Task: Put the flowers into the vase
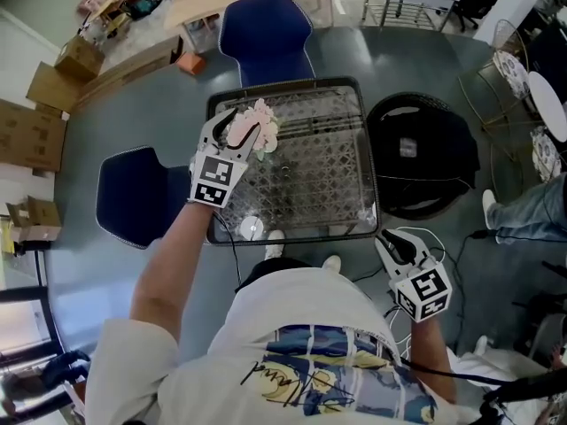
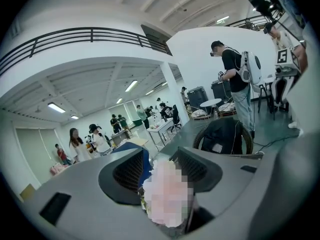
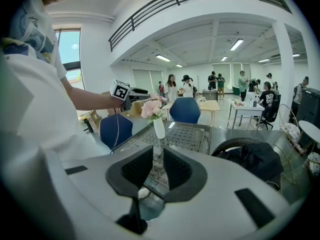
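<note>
A bunch of pale pink flowers [image 1: 261,124] is over the left part of the glass table [image 1: 350,162], between the jaws of my left gripper [image 1: 237,124]. In the left gripper view the blossoms [image 2: 167,194] fill the gap between the pads, and my left gripper [image 2: 160,165] is shut on them. The right gripper view shows the flowers [image 3: 151,109] directly on the mouth of a slim white vase [image 3: 159,128] standing upright on the table. My right gripper [image 1: 388,237] hangs off the table's near right corner. Its jaws stand a narrow gap apart, and the right gripper [image 3: 159,161] holds nothing.
A small white round object [image 1: 252,228] lies near the table's front edge. Blue chairs stand behind [image 1: 264,25] and left [image 1: 133,193] of the table. A round dark chair with a black bag [image 1: 421,158] sits to the right. Cardboard boxes [image 1: 31,135] line the left side.
</note>
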Tool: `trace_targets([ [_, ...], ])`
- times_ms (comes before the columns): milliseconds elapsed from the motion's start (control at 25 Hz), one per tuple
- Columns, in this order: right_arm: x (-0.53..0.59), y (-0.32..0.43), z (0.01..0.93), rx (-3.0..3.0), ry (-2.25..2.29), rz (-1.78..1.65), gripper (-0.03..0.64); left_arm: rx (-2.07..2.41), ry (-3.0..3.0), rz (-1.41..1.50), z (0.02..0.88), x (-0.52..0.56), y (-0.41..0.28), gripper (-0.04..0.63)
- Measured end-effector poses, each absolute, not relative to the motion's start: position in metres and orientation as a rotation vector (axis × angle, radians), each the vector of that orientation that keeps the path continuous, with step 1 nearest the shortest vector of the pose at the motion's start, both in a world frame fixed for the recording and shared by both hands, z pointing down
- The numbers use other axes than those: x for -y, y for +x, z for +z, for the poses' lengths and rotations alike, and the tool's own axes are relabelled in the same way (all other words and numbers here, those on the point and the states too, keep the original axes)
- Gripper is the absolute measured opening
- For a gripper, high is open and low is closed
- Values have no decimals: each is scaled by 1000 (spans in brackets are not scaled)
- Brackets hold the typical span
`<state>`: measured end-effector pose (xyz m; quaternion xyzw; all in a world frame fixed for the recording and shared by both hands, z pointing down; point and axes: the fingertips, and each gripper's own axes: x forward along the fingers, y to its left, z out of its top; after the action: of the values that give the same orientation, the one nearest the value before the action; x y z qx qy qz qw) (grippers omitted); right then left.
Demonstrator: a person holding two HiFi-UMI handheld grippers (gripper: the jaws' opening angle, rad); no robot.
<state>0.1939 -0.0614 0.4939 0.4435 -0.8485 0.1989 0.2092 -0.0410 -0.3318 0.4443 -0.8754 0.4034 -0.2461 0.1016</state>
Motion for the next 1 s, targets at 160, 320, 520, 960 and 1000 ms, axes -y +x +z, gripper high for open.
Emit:
trace_targets([
  [160, 57, 200, 497, 2374, 1214, 553, 64, -1211, -2592, -696, 432, 315, -39, 202],
  [320, 54, 206, 498, 2394, 1170, 550, 65, -1254, -2596, -641, 410, 294, -39, 202],
  [520, 52, 212, 507, 2413, 1079, 539, 64, -1332, -2710, -563, 392, 247, -38, 202],
  [960, 59, 152, 492, 2496, 953, 446, 64, -1289, -3091, -542, 424, 118, -33, 9],
  [1000, 57, 144, 489, 2500, 935, 440, 64, -1265, -3129, -536, 427, 108, -32, 9],
])
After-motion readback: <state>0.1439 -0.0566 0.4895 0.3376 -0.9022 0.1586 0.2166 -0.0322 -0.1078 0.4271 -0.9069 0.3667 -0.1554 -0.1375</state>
